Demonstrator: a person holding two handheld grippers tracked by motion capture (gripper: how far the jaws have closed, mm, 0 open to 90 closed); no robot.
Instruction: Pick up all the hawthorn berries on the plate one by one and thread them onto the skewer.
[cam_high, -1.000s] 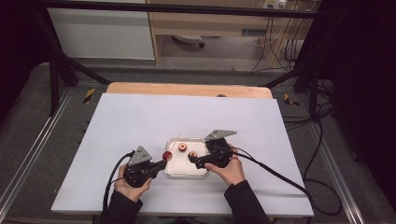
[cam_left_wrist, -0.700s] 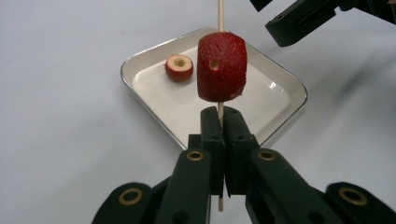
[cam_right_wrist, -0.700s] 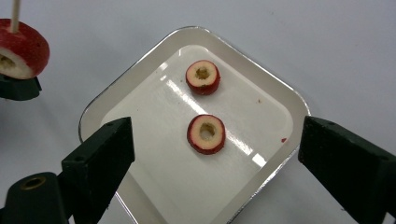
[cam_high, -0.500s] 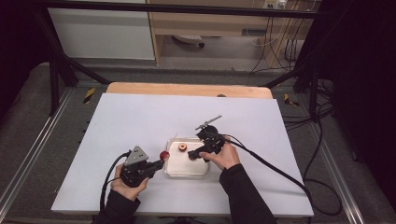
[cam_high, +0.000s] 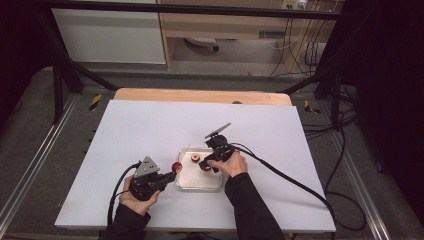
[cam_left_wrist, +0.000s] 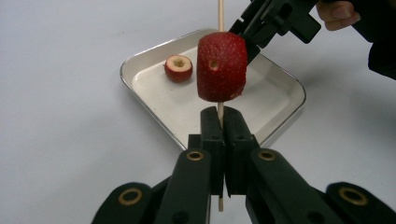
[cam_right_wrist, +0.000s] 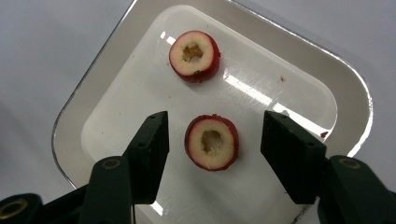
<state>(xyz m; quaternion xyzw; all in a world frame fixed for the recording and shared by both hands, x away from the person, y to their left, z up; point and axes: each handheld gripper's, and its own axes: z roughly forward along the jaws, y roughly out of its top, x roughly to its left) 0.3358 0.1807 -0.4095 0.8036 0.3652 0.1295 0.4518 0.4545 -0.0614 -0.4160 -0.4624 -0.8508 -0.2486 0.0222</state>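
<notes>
while your right gripper (cam_right_wrist: 212, 154) hangs over the tray (cam_right_wrist: 348, 88) with its jaws wide apart, 1 on each side of the near ring (cam_right_wrist: 212, 142), the step in hand looks like picking that ring up to thread it on the skewer (cam_left_wrist: 220, 14). the ring lies flat, cored hole up, roughly centred in the gap but touching neither jaw. come down until the tips are almost on the tray floor, then close slowly on the red rim. squeeze only until it holds, since soft fruit with a hollow middle will likely crush or split. keep the hole facing up so you can later line it with the stick.

your left gripper (cam_left_wrist: 219, 135) has its jaws together, clamped on the skewer just below the strawberry (cam_left_wrist: 222, 65), which is already threaded and sits above the tray's near edge in the left gripper view. hold that hand steady; the stick is thin and could swivel in the grip.

a 2nd ring (cam_right_wrist: 194, 56) lies farther in, well apart from the 1st, so closing should not disturb it. the tray's raised rim is the edge to mind: the left-hand jaw in the right gripper view stands nearer the wall, so lift straight up before you turn toward the skewer. in the high view the 2 grippers are near each other over the tray, while the table (cam_high: 125, 130) around it is bare, giving you free room on every side to swing out and realign.
</notes>
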